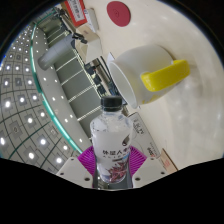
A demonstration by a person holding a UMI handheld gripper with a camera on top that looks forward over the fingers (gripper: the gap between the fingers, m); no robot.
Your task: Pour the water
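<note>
Claw clenched on water bottle (cap apparently still on), held upright just before white mug on desk. Pouring not begun; next move requires uncapping, then tilting over mug.

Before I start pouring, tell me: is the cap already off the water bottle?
No, the bottle, held between the gripper fingers, has its white cap on, just below the white jug.

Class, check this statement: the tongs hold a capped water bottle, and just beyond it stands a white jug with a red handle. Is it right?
Not quite. The jug's handle is yellow, not red, as the gripper view shows. The rest holds: the tongs hold a capped water bottle, and the white jug stands just beyond it.
</note>
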